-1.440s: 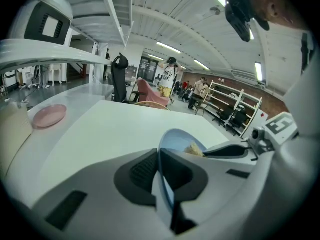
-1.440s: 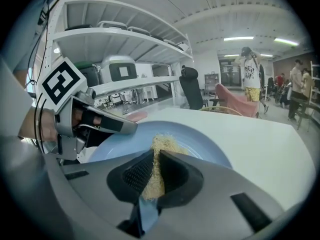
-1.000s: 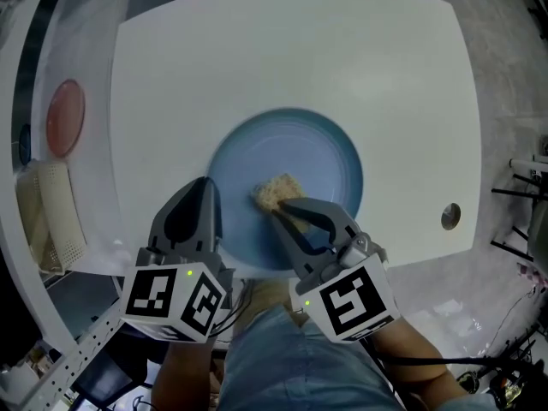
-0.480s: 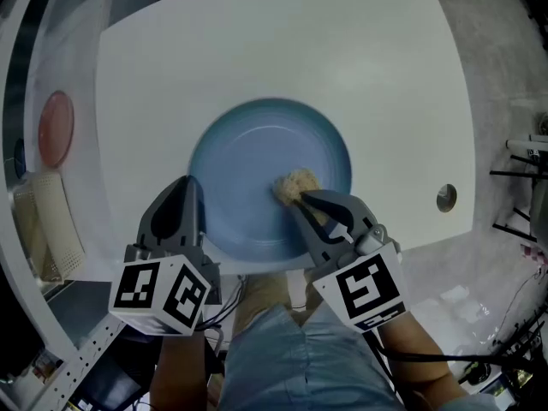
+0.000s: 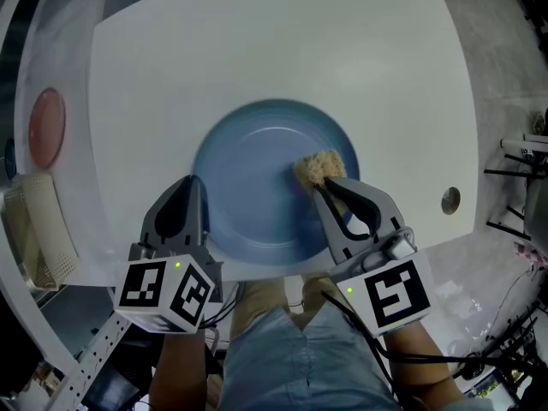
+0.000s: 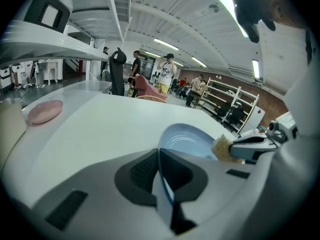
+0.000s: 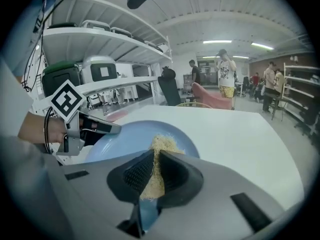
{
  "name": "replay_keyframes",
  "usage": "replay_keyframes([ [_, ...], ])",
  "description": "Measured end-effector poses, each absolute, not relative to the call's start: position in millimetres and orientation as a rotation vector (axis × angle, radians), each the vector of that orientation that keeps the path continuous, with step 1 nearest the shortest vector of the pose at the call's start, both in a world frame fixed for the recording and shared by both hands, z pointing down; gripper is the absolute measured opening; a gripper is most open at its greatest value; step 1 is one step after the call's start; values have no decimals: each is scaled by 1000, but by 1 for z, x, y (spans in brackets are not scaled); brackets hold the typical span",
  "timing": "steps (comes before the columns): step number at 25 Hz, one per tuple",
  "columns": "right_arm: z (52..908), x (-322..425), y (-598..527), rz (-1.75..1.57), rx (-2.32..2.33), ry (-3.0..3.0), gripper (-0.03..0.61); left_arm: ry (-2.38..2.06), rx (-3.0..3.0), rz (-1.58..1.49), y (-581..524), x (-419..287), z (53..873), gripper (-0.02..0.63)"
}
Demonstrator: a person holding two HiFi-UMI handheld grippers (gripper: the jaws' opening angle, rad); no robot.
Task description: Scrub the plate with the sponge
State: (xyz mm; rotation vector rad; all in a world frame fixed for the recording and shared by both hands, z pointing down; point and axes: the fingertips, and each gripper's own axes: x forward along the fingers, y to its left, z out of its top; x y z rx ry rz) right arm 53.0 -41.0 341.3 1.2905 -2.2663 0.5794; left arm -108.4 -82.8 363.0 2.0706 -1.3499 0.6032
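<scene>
Right tongs (image 5: 320, 187) clamped on the sponge (image 5: 315, 166), pressed inside the plate (image 5: 248, 187) near its right rim, left tongs (image 5: 193, 187) pinching the near-left rim on the surface (image 5: 257, 50); I reckon a hard outward stroke could run the sponge off or lever the plate loose.

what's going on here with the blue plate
A person is scrubbing a blue plate on the white table with two handheld grippers. The left gripper is clamped on the plate's near-left rim, steadying it. The right gripper is shut on a tan sponge, pressing it onto the plate's right side.
</scene>
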Motion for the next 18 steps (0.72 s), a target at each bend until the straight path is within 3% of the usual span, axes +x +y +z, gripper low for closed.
replay_keyframes([
  [18,338,29,-43,558,1282,-2254,41,-1327,2057,598,-82,-127,388,46],
])
